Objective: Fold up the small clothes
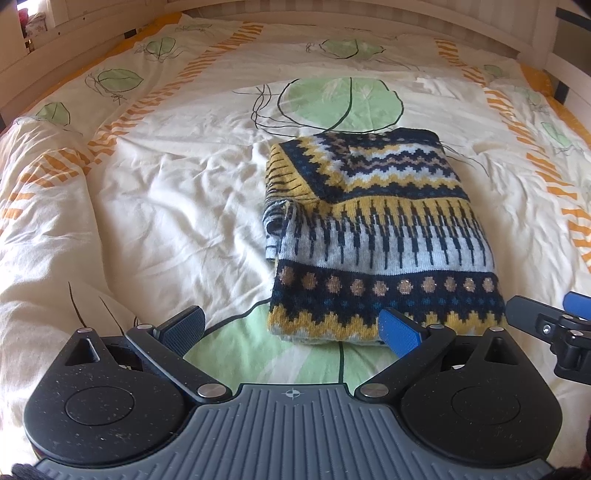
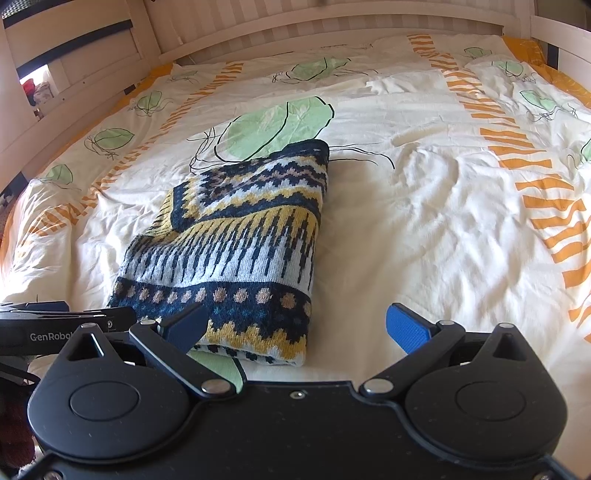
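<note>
Folded patterned sweater lies flat on the leaf-print duvet, mid-bed. Left gripper sits low at the sweater's near edge, pointing forward, fingers spread wide, nothing held. Right gripper is level at the sweater's near right corner, also spread wide and empty, its left finger over the knit.

A home bedroom: patterned duvet on a white-framed bed
</note>
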Available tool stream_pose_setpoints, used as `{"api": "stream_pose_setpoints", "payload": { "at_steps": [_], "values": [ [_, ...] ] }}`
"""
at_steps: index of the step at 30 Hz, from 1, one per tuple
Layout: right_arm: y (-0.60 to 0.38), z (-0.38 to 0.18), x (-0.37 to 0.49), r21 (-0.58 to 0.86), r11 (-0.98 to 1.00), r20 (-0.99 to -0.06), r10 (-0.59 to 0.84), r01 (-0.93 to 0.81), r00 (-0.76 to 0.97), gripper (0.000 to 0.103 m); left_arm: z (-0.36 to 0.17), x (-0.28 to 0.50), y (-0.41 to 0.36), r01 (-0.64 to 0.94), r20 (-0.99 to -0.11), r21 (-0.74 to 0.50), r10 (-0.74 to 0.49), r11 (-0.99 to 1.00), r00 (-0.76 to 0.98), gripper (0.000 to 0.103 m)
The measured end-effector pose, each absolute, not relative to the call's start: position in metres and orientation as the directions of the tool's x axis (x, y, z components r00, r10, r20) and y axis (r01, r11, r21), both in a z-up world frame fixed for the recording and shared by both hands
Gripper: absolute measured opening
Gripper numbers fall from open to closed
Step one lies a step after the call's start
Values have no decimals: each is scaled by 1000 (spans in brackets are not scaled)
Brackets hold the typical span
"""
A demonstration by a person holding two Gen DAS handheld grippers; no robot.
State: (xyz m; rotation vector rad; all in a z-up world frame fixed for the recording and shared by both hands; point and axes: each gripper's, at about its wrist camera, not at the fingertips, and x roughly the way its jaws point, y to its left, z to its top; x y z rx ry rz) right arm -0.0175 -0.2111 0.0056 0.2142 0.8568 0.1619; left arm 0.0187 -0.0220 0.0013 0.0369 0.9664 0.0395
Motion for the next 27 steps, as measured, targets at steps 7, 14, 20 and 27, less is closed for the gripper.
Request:
{"api": "stream_pose_setpoints", "payload": {
  "at_steps": [7, 14, 20, 27],
  "values": [
    [-210, 5, -19, 256, 965, -732, 230, -53, 641, 102, 0, 18, -21, -15, -824, 48, 48, 999, 565, 101],
    [-210, 3, -18, 261, 964, -734, 233, -52, 637, 102, -1, 18, -20, -14, -827, 44, 45, 999, 561, 101],
    [-210, 2, -18, 268, 962, -737, 238, -50, 633, 102, -1, 19, -20, -14, -829, 44, 44, 999, 558, 101],
    [-211, 2, -17, 272, 961, -738, 241, -48, 631, 102, -1, 19, -20, -8, -830, 42, 39, 999, 557, 101]
  ]
}}
